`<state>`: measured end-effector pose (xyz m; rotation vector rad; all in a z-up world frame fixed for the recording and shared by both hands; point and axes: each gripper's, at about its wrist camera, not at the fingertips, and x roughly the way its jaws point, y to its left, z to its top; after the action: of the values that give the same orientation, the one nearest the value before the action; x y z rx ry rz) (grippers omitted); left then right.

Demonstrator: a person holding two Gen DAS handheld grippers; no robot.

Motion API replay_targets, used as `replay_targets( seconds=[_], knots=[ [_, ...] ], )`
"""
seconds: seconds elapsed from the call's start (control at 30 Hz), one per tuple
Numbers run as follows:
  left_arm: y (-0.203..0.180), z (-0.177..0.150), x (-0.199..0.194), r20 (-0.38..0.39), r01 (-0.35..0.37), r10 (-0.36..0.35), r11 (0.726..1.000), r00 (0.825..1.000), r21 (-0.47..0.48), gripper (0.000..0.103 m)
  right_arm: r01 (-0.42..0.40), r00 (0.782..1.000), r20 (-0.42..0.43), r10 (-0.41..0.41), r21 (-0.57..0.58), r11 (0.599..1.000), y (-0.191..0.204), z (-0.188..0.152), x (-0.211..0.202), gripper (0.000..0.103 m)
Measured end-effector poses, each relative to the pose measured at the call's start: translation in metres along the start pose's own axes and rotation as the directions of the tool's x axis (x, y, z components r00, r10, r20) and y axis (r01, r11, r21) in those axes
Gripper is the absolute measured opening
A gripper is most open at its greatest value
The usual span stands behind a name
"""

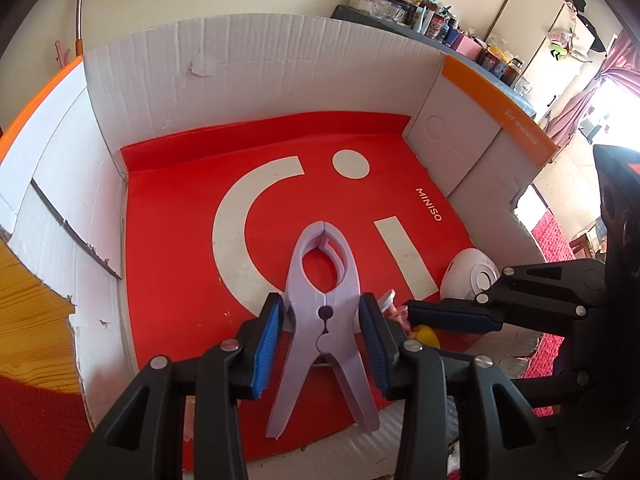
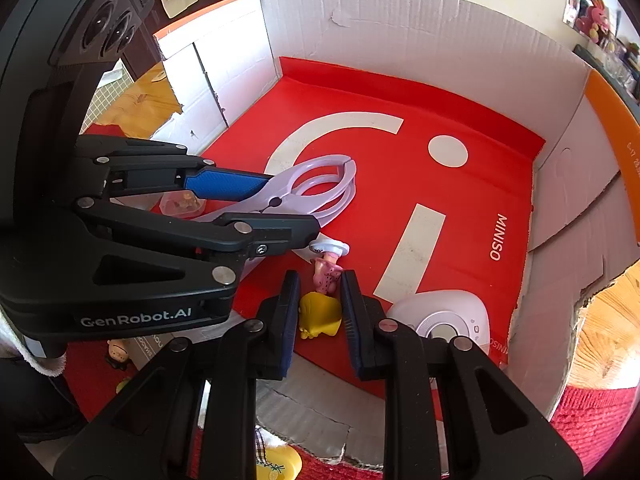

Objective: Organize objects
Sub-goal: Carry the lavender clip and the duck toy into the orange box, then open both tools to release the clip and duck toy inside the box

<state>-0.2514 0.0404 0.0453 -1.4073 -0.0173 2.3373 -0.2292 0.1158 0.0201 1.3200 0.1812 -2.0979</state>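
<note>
Two grips: my left gripper [image 1: 322, 334] has its fingers around a light, stiff plastic clamp [image 1: 322, 312], loose at its pivot; my right gripper [image 2: 320, 316] pinches the small hard doll [image 2: 322, 308] at its yellow hair.

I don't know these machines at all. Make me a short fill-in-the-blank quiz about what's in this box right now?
1. The left gripper straddles a big lilac plastic ____.
2. The right gripper is closed on a small doll with ____ hair.
3. The red sheet lining the white cardboard box reads ____.
4. The round white plastic gadget lies beside the ____ gripper.

Answers: clamp; yellow; MINISO; right
</note>
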Motion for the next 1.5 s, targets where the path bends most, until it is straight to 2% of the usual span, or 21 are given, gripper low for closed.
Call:
replay_targets(
  seconds=[0.9, 0.93, 1.03, 1.13, 1.27, 1.3, 1.5],
  knots=[
    [-0.003, -0.003, -0.029, 0.043, 0.022, -0.022, 1.0, 0.999, 0.004, 0.042, 0.004, 1.0, 0.028, -0.004, 0.0, 1.0, -0.009, -0.008, -0.02, 0.022],
    [-0.003, -0.003, -0.031, 0.048, 0.02, -0.02, 1.0, 0.999, 0.005, 0.042, 0.004, 0.999, 0.032, -0.004, 0.0, 1.0, -0.007, -0.019, -0.026, 0.022],
    [-0.003, -0.006, -0.038, 0.065, 0.013, -0.014, 1.0, 0.998, 0.004, 0.042, 0.004, 0.999, 0.047, -0.004, 0.0, 1.0, -0.005, -0.025, -0.034, 0.022],
    [-0.004, -0.012, -0.048, 0.091, 0.003, -0.002, 1.0, 0.996, -0.003, 0.051, 0.003, 0.997, 0.073, -0.002, -0.006, 1.0, -0.004, -0.033, -0.048, 0.022],
    [-0.005, -0.024, -0.065, 0.137, -0.017, 0.019, 1.0, 0.99, -0.013, 0.051, 0.011, 0.994, 0.112, -0.009, -0.02, 1.0, -0.001, -0.04, -0.062, 0.022],
    [-0.006, -0.028, -0.07, 0.148, -0.022, 0.024, 1.0, 0.989, -0.016, 0.051, 0.013, 0.993, 0.122, -0.011, -0.021, 1.0, 0.008, -0.03, -0.057, 0.022],
    [-0.009, -0.06, -0.1, 0.246, -0.076, 0.081, 0.997, 0.966, -0.029, 0.061, 0.015, 0.98, 0.197, -0.011, -0.018, 1.0, 0.02, -0.039, -0.08, 0.022]
  ],
)
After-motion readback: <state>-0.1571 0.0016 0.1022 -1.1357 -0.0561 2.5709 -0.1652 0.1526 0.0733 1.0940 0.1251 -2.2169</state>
